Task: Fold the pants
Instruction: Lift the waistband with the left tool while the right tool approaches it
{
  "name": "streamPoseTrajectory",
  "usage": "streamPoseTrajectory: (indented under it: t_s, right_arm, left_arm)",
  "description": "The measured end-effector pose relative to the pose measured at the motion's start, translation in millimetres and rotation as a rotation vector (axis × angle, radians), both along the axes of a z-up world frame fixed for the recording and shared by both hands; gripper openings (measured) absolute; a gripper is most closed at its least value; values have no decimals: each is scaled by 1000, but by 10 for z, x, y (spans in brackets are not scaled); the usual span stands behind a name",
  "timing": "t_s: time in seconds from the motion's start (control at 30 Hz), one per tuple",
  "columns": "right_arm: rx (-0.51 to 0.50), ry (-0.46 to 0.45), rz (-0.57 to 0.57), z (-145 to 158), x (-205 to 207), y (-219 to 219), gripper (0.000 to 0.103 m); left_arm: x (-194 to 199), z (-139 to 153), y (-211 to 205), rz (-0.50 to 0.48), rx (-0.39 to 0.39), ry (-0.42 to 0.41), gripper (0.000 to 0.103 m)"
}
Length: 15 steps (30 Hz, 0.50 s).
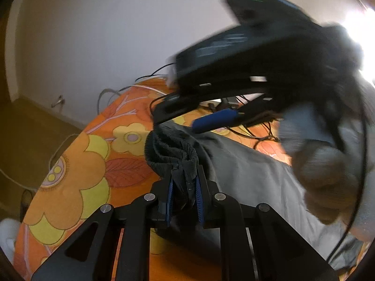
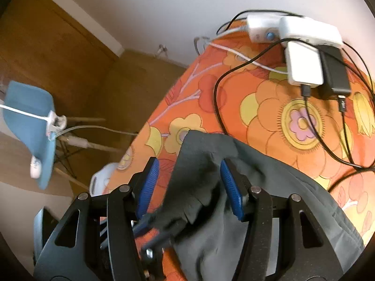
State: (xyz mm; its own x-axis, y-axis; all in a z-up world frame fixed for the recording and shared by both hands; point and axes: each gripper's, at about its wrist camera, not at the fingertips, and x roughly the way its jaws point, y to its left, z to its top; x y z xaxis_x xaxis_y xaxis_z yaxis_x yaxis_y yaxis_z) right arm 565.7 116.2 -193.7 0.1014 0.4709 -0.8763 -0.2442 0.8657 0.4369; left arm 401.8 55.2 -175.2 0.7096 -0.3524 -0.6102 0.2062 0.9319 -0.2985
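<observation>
Pants [image 1: 246,171], dark grey, lie across a surface covered in an orange flowered cloth [image 1: 77,175]; whether it is a bed or a worktop cannot be told. The left gripper [image 1: 184,187] has its jaws clenched on a bunched fold of the ribbed waistband. The right gripper [image 2: 189,185] stands with jaws released, about half apart, a corner of the fabric loose between the blue pads [image 2: 230,192], touching at most the one on the right. White and black chargers [image 2: 314,68] with cables rest further back on the cloth.

surface: bed [image 2: 269,107] with a loud orange flower cover
on it: grey pants [image 2: 211,154], white chargers [image 2: 302,66], black cables [image 2: 218,89]
</observation>
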Motion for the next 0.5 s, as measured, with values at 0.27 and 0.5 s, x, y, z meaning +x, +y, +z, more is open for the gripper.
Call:
streamPoseTrajectory:
  t_s: [0.27,0.5]
  right_arm:
    - [-120,56,11,-330,125,180,57]
    - [-123,30,25,-342,78,205,30]
  left_arm:
    - [-1,9,-37,-20,2,-3,15]
    - [-3,1,-53,-34,3,-3,14]
